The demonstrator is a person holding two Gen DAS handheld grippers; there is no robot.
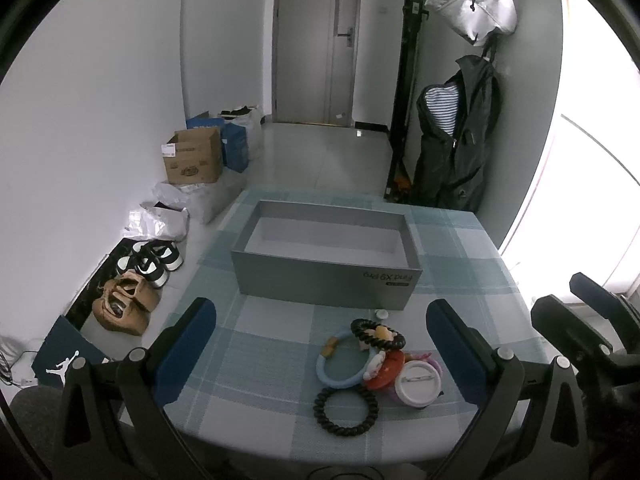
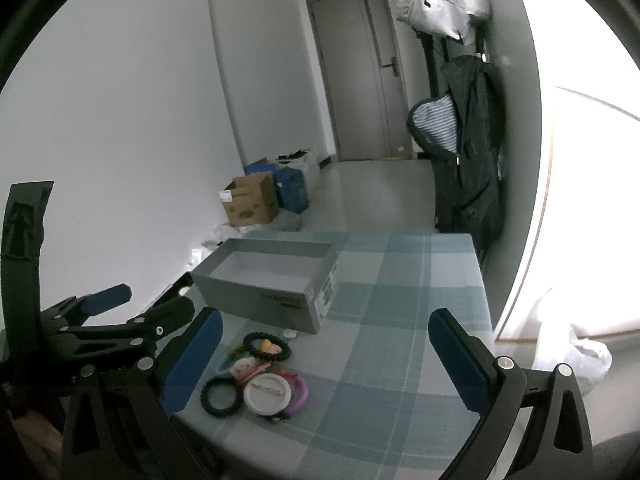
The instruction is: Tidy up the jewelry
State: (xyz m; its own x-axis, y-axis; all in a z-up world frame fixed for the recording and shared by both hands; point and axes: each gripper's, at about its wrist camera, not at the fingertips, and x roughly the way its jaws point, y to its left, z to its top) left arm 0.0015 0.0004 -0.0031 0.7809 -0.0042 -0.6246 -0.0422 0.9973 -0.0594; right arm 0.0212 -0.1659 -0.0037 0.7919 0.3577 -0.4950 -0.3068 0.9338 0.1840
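Observation:
A pile of jewelry lies near the table's front edge: a black spiral ring (image 1: 346,411), a light blue ring (image 1: 340,364), a black ring with charms (image 1: 378,333), a red piece (image 1: 386,368) and a white round badge (image 1: 418,386). An open, empty grey box (image 1: 326,256) stands behind the pile. My left gripper (image 1: 320,354) is open above the pile, holding nothing. In the right wrist view the pile (image 2: 256,380) lies at lower left, the box (image 2: 268,280) behind it. My right gripper (image 2: 324,360) is open and empty, to the right of the pile.
The table has a blue-green checked cloth (image 1: 272,344). A small white round item (image 1: 382,313) lies by the box front. Shoes (image 1: 152,260) and cardboard boxes (image 1: 194,156) sit on the floor at left. Coats (image 1: 456,136) hang at the back right.

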